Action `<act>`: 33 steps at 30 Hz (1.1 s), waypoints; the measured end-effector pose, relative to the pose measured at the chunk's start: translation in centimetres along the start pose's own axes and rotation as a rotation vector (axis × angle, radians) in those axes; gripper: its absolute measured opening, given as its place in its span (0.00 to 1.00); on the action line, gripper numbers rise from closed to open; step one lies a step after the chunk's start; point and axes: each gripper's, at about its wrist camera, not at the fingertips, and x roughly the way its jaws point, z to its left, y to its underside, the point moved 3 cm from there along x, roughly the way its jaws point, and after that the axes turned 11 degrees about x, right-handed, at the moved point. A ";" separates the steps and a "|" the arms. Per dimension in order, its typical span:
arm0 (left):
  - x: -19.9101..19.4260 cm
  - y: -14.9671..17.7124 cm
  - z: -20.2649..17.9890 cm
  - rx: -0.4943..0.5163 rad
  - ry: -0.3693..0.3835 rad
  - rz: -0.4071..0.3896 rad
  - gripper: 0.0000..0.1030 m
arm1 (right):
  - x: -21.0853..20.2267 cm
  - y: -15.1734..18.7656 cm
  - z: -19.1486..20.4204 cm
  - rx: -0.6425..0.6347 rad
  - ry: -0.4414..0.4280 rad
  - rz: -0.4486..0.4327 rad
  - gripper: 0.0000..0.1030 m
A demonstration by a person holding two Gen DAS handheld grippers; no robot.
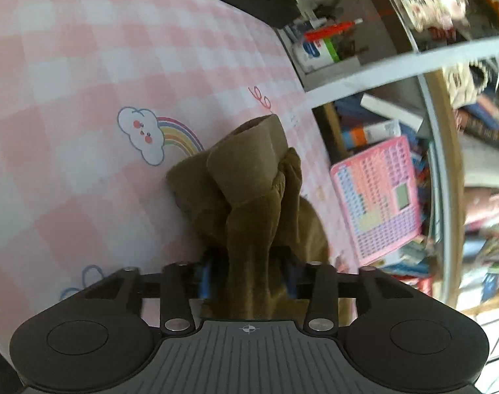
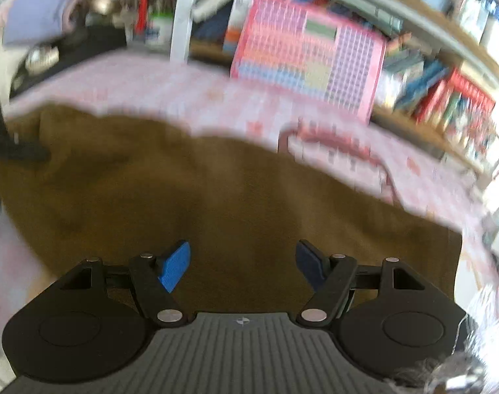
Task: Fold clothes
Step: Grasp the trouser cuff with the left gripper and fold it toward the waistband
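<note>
An olive-brown garment (image 1: 252, 177) hangs bunched from my left gripper (image 1: 249, 279), which is shut on its cloth; its lower folds rest on the pink checked table cover (image 1: 85, 82). In the right wrist view the same brown garment (image 2: 200, 197) lies spread flat over the pink cover (image 2: 347, 138). My right gripper (image 2: 242, 266) is open just above the cloth, its blue pads (image 2: 175, 267) apart and holding nothing. That view is blurred.
A pink toy keyboard (image 1: 377, 197) stands past the table's right edge; it also shows in the right wrist view (image 2: 308, 55). Bookshelves (image 2: 446, 98) lie behind it. A black tray (image 1: 249, 3) and bottles (image 1: 315, 49) crowd the far edge. A white post (image 2: 182, 16) rises at the back.
</note>
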 end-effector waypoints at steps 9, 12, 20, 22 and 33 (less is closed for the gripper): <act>0.3 -0.3 0.3 -0.075 0.028 0.001 0.52 | 7.0 -6.3 4.1 -0.011 0.008 -0.041 0.69; 0.3 -0.2 0.3 -0.071 0.026 0.001 0.52 | 9.6 -5.3 4.7 -0.060 0.067 0.024 0.71; 0.6 -0.2 0.3 -0.095 0.030 -0.010 0.52 | 5.5 -3.0 5.1 -0.109 0.025 0.001 0.70; 0.7 -0.4 0.4 -0.098 0.034 -0.010 0.52 | 3.4 -1.3 5.2 -0.142 0.003 -0.009 0.70; 0.8 -0.5 0.3 -0.092 0.023 -0.018 0.48 | -1.0 2.5 5.2 -0.147 -0.098 0.078 0.71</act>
